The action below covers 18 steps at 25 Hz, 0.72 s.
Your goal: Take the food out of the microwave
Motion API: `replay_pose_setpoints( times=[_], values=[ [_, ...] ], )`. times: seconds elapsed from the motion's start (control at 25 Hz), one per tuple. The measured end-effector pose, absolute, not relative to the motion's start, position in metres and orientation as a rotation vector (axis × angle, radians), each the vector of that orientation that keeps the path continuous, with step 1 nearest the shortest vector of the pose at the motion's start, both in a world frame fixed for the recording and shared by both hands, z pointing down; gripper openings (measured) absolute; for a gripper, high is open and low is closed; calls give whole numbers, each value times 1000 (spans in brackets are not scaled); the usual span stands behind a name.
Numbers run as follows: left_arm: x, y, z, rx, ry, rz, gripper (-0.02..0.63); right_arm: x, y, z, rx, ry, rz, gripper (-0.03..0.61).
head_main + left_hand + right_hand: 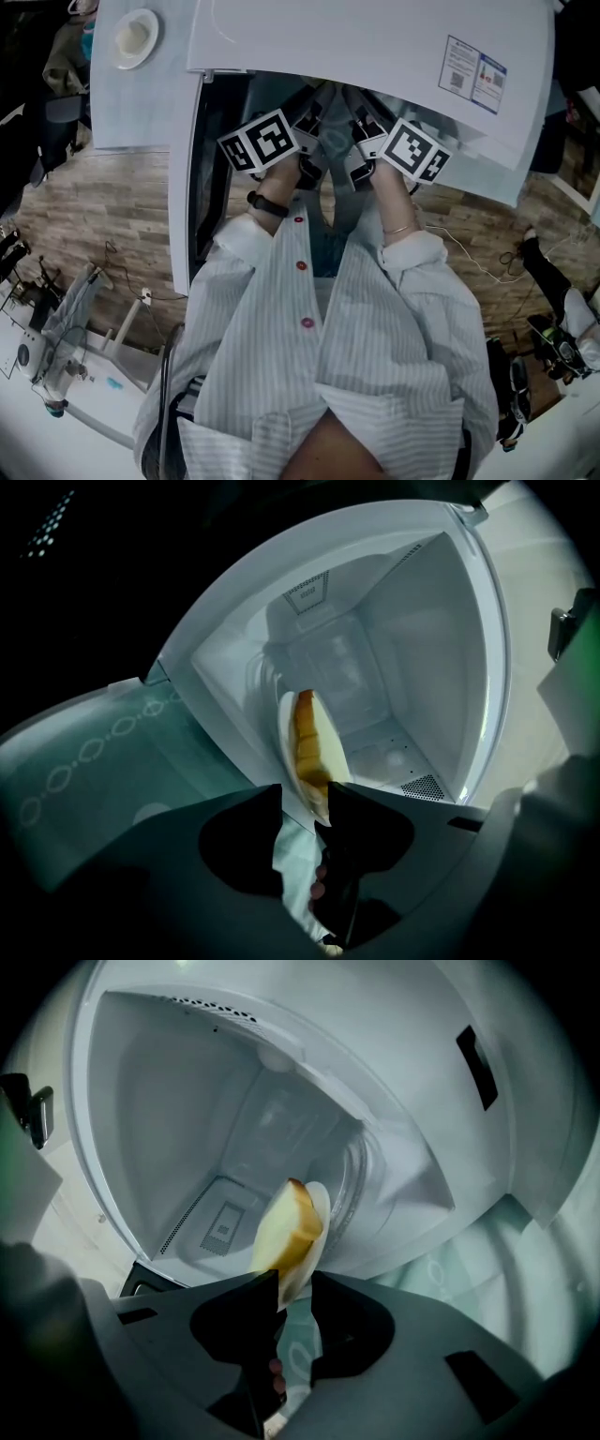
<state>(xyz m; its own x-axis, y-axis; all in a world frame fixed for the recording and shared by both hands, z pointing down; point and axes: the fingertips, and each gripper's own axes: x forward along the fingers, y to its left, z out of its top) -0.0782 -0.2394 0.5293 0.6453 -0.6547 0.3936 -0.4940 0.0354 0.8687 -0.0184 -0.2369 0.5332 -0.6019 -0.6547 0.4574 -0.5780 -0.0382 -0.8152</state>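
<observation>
The food (pixel 305 738), a yellow, browned piece that looks like bread, lies on a white plate (pixel 284 733) just inside the mouth of the open microwave (pixel 412 649). The door (pixel 94 752) is swung out on the left tool's side. Both tools are at the opening, one on each side of the plate, and neither is nearer than the other. The left tool (pixel 305 794) has its jaws apart with the near rim of the plate between the tips. Nothing shows the pads pressing on it, so I read it as straddling the rim, not gripping it. The right tool (pixel 295 1283) is much the same, with its jaws apart around the opposite rim and the end of the food close to one tip. Each gripper view shows the plate edge-on as a thin line running from the jaw gap into the cavity, so the jaws sit above and below the plate's flat. In both views the food is on the upper face. What matters for the coming move is that the rim already lies in line with both gaps. To my eye, closing squarely on the rim, clear of the food, and drawing straight back out of the mouth is what it calls for. The plate would probably tip if one side gripped before the other.
</observation>
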Motion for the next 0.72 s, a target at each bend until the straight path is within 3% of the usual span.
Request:
replay_pose_setpoints(
  times=[0.36, 0.72],
  values=[
    [-76, -240, 528, 1614, -949, -147, 83, -18, -237, 533, -1351, 2068, -1758, 93],
    [-79, -237, 528, 1614, -911, -141, 75, -19, -233, 531, -1347, 1986, -1756, 77]
  ],
)
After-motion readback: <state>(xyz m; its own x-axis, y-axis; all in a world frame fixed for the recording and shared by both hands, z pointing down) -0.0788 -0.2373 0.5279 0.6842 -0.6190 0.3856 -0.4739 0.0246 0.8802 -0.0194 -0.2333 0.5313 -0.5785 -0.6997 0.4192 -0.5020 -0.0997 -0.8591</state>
